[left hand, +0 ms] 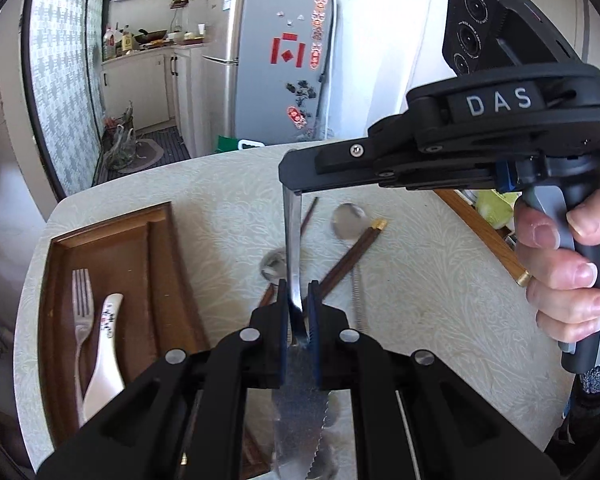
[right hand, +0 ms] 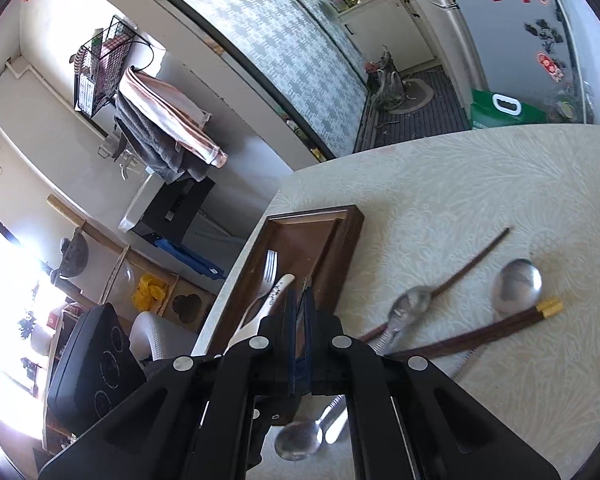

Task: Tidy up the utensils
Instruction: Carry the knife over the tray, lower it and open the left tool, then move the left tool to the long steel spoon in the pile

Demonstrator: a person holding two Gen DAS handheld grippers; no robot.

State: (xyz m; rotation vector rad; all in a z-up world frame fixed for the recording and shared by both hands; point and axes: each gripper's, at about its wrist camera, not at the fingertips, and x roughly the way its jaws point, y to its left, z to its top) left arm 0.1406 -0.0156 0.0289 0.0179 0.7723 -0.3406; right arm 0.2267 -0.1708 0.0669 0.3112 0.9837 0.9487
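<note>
A: State the condition of the left gripper (left hand: 299, 300).

B: Its jaws are nearly closed and the blue pads press on a serrated table knife (left hand: 296, 264). The blade runs back under the gripper toward the bottom centre of the left wrist view; the handle rises toward the frame centre.

A: And the right gripper (left hand: 290, 184)?

B: In the left wrist view it enters from the upper right, held by a hand (left hand: 568, 264) on its grey grip. Its fingers are closed on the upper end of the same knife. In the right wrist view the right gripper's pads (right hand: 290, 344) stand almost together at lower centre, with a thin strip of metal between them.

A: Locate the remaining utensils.

B: A wooden tray (left hand: 100, 232) lies at the left of the left wrist view, on the table (left hand: 420, 300). It holds a fork (left hand: 80, 304) and a white ceramic spoon (left hand: 106, 344), side by side. At the right of the right wrist view, loose on the tablecloth, lie two metal spoons (right hand: 516, 284) and dark chopsticks (right hand: 480, 336); one chopstick has a gold cap. A third metal spoon (right hand: 300, 440) shows below the gripper at bottom centre.
</note>
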